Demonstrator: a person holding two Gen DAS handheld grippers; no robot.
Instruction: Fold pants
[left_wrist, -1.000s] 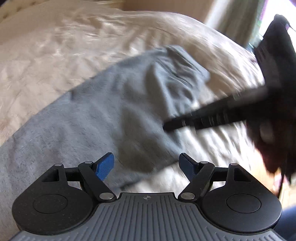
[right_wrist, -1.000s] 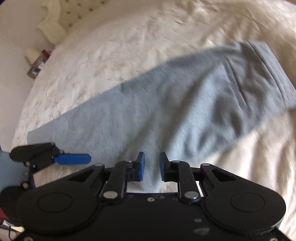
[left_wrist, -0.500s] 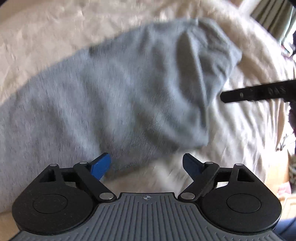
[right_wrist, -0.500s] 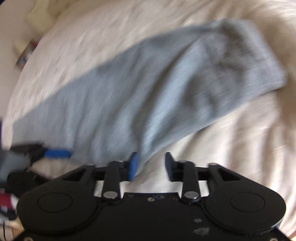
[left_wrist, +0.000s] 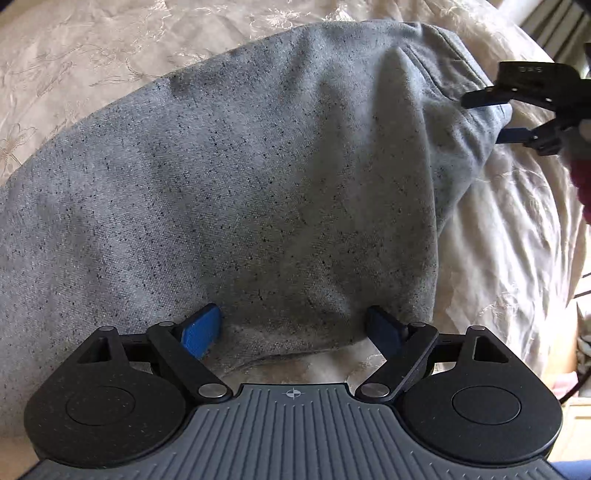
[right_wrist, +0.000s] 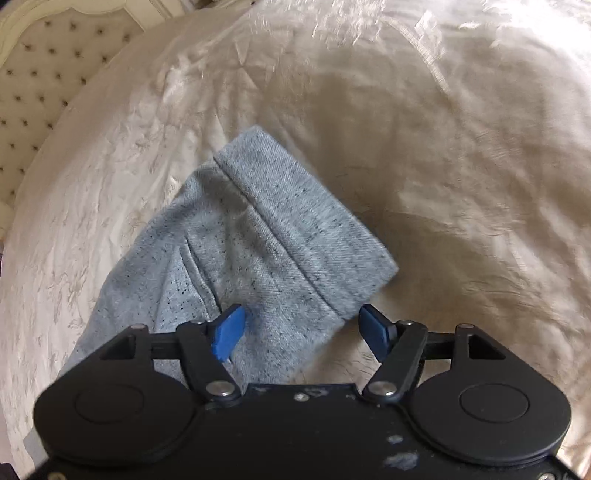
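Cream bedspread (right_wrist: 443, 129) under grey pants (left_wrist: 258, 184); both grippers, left (left_wrist: 293, 328) and right (right_wrist: 301, 332), angled steeply down, fingers released, seemingly hovering.

Pants (left_wrist: 258, 177): grey, flecked with dark specks, lying between and ahead of the jaws. Bedspread (right_wrist: 443, 147): cream with a faint embroidered floral pattern. Gripper pads (right_wrist: 227, 332): blue, on black linkages.
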